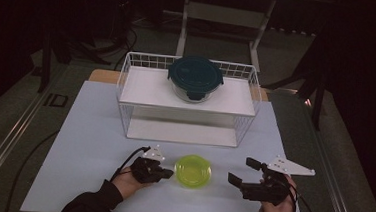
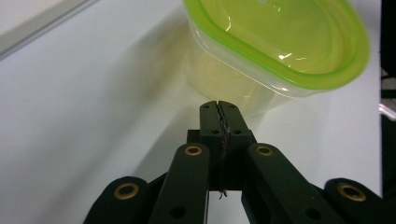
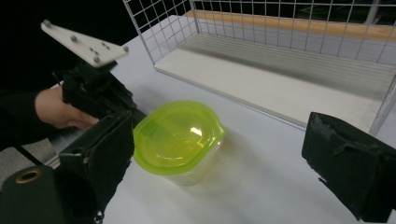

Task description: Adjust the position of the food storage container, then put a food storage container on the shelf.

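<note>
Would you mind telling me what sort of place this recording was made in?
Probably a lab or studio set up for recording tabletop handling, not a home kitchen. A white table stands in a dark room, with a white wire shelf rack, and cables trail over the floor.

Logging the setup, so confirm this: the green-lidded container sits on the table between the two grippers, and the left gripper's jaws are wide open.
Not quite. The left gripper is shut, jaws pressed together with nothing between them, as the left gripper view shows. The green-lidded container does sit on the table between the grippers.
</note>
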A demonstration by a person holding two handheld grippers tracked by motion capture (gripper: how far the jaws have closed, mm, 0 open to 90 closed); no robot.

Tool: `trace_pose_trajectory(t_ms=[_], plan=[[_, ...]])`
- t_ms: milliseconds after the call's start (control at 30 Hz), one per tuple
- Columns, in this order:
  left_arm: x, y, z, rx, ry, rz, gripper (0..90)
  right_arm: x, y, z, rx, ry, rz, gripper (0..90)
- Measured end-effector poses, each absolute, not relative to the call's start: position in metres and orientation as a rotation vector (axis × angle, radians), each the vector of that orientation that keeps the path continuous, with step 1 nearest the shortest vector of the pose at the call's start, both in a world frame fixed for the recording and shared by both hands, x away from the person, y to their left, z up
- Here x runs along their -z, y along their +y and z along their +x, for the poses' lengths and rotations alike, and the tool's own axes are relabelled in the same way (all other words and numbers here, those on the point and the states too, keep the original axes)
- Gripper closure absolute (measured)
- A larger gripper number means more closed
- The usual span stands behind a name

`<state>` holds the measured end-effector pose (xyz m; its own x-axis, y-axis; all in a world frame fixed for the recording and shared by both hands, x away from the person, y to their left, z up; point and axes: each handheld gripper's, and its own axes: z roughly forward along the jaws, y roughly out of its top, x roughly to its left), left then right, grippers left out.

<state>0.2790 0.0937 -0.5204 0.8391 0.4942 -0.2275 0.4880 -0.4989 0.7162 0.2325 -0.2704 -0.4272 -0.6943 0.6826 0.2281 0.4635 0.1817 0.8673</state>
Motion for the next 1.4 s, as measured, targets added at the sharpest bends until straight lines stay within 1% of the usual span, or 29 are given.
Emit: trace_pose_trajectory(t_ms=[33, 67, 100, 133, 267, 333, 433, 467, 533, 567, 600, 633, 700, 767, 800, 967, 1100, 1233, 1300, 1400], plan=[[0.518, 0.097, 0.278, -0.010, 0.717, 2.164, 88.4, 0.428, -0.270, 0.232, -1.527, 2.241, 1.109, 9.0], [0.515, 0.100, 0.276, -0.010, 0.724, 2.144, 86.3, 0.428, -0.271, 0.232, -1.529, 2.242, 1.106, 9.0], [0.511, 0.103, 0.276, -0.013, 0.715, 2.152, 82.1, 0.428, -0.270, 0.232, -1.527, 2.239, 1.105, 9.0], [0.508, 0.106, 0.275, -0.020, 0.715, 2.144, 81.3, 0.428, -0.270, 0.232, -1.522, 2.238, 1.101, 9.0], [0.495, 0.117, 0.270, -0.032, 0.717, 2.112, 71.7, 0.428, -0.267, 0.230, -1.521, 2.244, 1.064, 9.0], [0.488, 0.121, 0.268, -0.019, 0.720, 2.098, 62.1, 0.428, -0.265, 0.229, -1.506, 2.241, 1.051, 9.4], [0.477, 0.125, 0.263, -0.061, 0.721, 2.072, 54.3, 0.429, -0.262, 0.227, -1.506, 2.244, 1.024, 9.4], [0.473, 0.126, 0.261, -0.063, 0.722, 2.052, 50.2, 0.429, -0.262, 0.227, -1.501, 2.245, 1.018, 9.4], [0.467, 0.128, 0.260, -0.046, 0.719, 2.023, 35.2, 0.429, -0.261, 0.227, -1.504, 2.241, 1.007, 9.4], [0.464, 0.128, 0.260, -0.029, 0.704, 2.026, 29.2, 0.429, -0.261, 0.226, -1.505, 2.238, 1.006, 9.4], [0.462, 0.128, 0.260, -0.018, 0.699, 2.024, 20.3, 0.429, -0.261, 0.226, -1.511, 2.234, 1.002, 9.4], [0.460, 0.127, 0.259, -0.018, 0.697, 2.023, 13.5, 0.429, -0.261, 0.226, -1.519, 2.229, 1.000, 9.4], [0.458, 0.126, 0.260, -0.013, 0.693, 2.015, 9.1, 0.429, -0.261, 0.226, -1.523, 2.224, 0.987, 9.4], [0.456, 0.124, 0.261, 0.006, 0.704, 2.001, 2.0, 0.430, -0.260, 0.226, -1.526, 2.223, 0.977, 9.4], [0.456, 0.124, 0.261, 0.011, 0.704, 1.992, 0.6, 0.431, -0.259, 0.225, -1.518, 2.216, 0.972, 9.4], [0.451, 0.120, 0.265, 0.024, 0.707, 1.966, 0.2, 0.432, -0.255, 0.224, -1.486, 2.208, 0.929, 9.4], [0.447, 0.116, 0.271, 0.059, 0.727, 1.935, 0.2, 0.435, -0.252, 0.226, -1.471, 2.201, 0.923, 9.4], [0.448, 0.113, 0.278, 0.106, 0.757, 1.901, 0.2, 0.439, -0.250, 0.231, -1.479, 2.228, 0.988, 9.4], [0.451, 0.109, 0.281, 0.112, 0.781, 1.903, 0.3, 0.442, -0.246, 0.235, -1.423, 2.265, 1.049, 9.4], [0.456, 0.102, 0.285, 0.127, 0.826, 1.913, 1.1, 0.446, -0.243, 0.240, -1.433, 2.263, 1.135, 9.3]])
